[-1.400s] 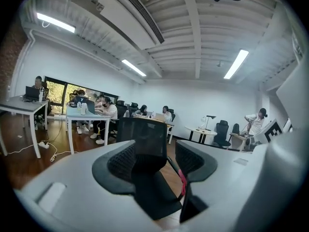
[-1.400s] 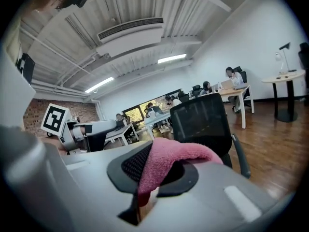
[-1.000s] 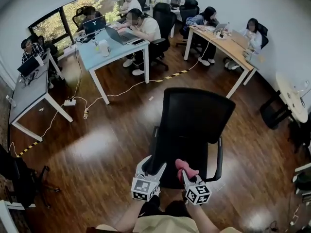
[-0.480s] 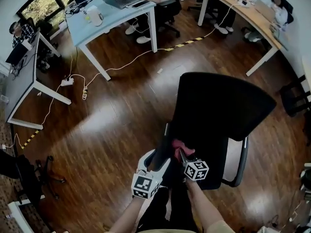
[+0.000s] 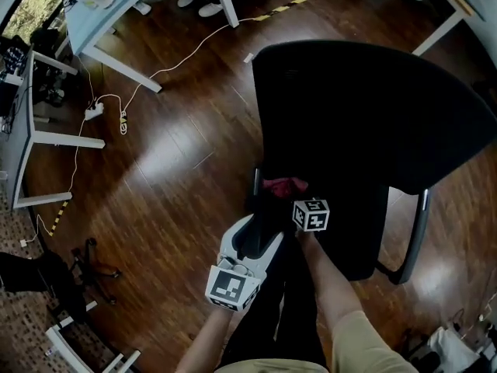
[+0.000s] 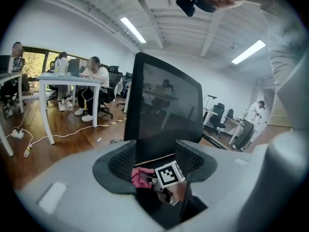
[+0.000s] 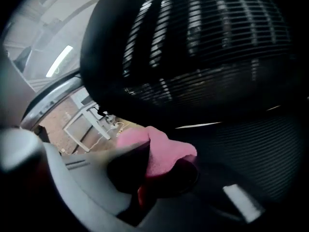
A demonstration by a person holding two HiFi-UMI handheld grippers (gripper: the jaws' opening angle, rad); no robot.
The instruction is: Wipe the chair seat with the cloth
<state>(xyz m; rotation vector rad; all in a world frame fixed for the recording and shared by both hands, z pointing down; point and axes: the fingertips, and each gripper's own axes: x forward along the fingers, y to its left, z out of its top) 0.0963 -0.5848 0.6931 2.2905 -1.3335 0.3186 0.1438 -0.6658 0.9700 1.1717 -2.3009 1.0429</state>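
The right gripper (image 7: pixel 150 174) had its jaws closed on a pink cloth (image 7: pixel 161 151), which bulged out past the tips as a soft fold. The cloth was down against the chair seat (image 7: pixel 263 146), close in front of the backrest (image 7: pixel 203 42), whose black mesh filled most of the right gripper view.

From the head view the cloth (image 5: pixel 283 185) sat at the seat's left side, just beside the left armrest post (image 5: pixel 255 183) – little room before that edge. The rest of the seat (image 5: pixel 351 239) stretched away to the right towards the other armrest (image 5: pixel 418 225), with the backrest (image 5: pixel 365 107) overhanging it from above.

The left gripper (image 5: pixel 260 230) held nothing. Its jaws stood wide apart, near the seat's near-left corner and just behind the right gripper (image 5: pixel 289 196). In the left gripper view the cloth (image 6: pixel 141 176) and the right gripper's marker cube (image 6: pixel 169 174) showed in the gap between the left gripper's (image 6: pixel 157 151) jaws, though neither jaw touched them.

Left of the chair the wooden floor (image 5: pixel 171 169) lay open – a white cable (image 5: pixel 155 76) trailed across it towards the desk (image 5: pixel 116 10), well apart from the chair.
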